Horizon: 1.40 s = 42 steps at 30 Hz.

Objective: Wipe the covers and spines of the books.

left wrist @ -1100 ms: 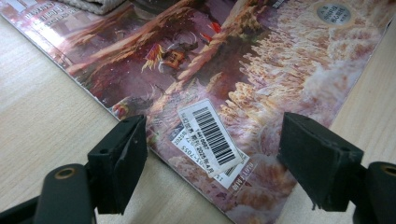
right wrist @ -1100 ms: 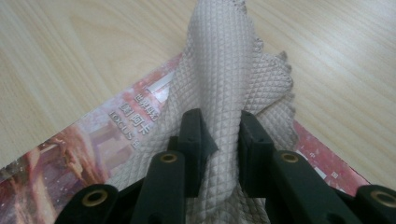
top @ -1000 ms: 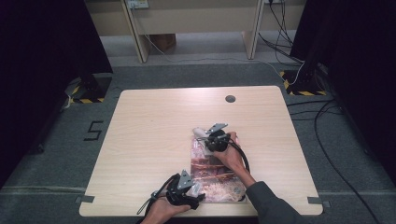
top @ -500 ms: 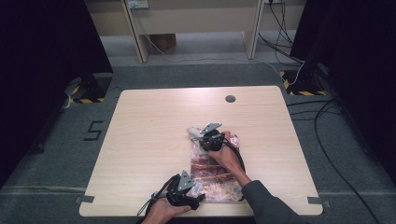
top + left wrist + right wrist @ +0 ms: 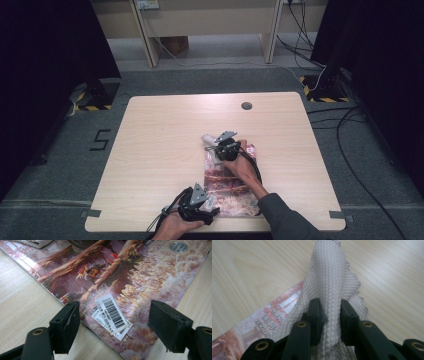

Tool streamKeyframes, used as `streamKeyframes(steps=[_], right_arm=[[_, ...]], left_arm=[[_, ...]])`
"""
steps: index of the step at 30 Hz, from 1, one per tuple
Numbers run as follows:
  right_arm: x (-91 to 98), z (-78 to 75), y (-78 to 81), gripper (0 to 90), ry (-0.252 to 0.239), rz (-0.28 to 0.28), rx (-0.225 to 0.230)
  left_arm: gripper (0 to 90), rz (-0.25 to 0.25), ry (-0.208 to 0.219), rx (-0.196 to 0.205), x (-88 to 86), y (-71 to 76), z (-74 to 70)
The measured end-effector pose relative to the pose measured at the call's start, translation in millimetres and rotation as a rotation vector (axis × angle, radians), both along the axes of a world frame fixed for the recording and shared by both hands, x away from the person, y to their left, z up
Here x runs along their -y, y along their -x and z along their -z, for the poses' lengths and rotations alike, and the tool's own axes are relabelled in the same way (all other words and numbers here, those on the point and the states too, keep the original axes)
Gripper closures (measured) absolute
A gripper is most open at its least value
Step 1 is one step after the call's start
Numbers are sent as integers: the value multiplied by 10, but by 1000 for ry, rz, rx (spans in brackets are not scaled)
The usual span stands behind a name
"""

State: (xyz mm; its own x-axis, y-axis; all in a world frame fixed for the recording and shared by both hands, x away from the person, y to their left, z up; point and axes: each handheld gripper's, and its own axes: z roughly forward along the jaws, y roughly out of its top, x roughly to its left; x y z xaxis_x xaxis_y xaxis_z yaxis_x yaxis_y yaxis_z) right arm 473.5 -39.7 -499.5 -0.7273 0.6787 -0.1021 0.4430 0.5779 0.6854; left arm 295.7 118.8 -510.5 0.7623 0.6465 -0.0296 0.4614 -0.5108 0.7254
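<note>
A glossy magazine (image 5: 231,187) with a reddish picture cover lies flat near the table's front edge. My left gripper (image 5: 202,209) is at its near left corner. In the left gripper view its jaws stand wide open (image 5: 117,325) on either side of that corner of the magazine (image 5: 140,277), with the barcode sticker (image 5: 112,315) between them. My right gripper (image 5: 218,145) is at the magazine's far end, shut on a white quilted cloth (image 5: 209,139). In the right gripper view the cloth (image 5: 332,282) is bunched between the jaws (image 5: 329,312) and drapes over the magazine's edge (image 5: 259,327).
The pale wooden table (image 5: 160,145) has a round cable hole (image 5: 246,106) near its far edge. A taped "5" (image 5: 101,139) marks the floor at the left. Cables (image 5: 350,130) run over the floor at the right. Desk legs (image 5: 267,30) stand beyond the table.
My right gripper has shifted slightly to the left along the magazine's far end, with the cloth in it. The left gripper has stayed at the near corner.
</note>
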Motion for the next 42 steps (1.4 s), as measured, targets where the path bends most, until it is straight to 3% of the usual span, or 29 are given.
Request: streamKeyframes(steps=[11,19,25,32,37,42], right_arm=[[-87,-5,144,744,-35,-88,-57],[106,-9,117,743,-48,-40,-76],[46,-7,253,744,-51,-97,-83],[-3,-13,371,741,-42,-150,-90],[85,-16,349,737,-42,-128,-90],[302,-26,321,737,-37,-73,-88]], left_arm=[[246,-13,15,7,-12,17,15],[213,1,33,-20,-53,-16,27],[206,11,36,-33,-90,-21,8],[201,-12,54,-30,-205,-17,-42],[201,-18,56,-26,-244,-1,-56],[201,-10,47,-28,-257,11,-50]])
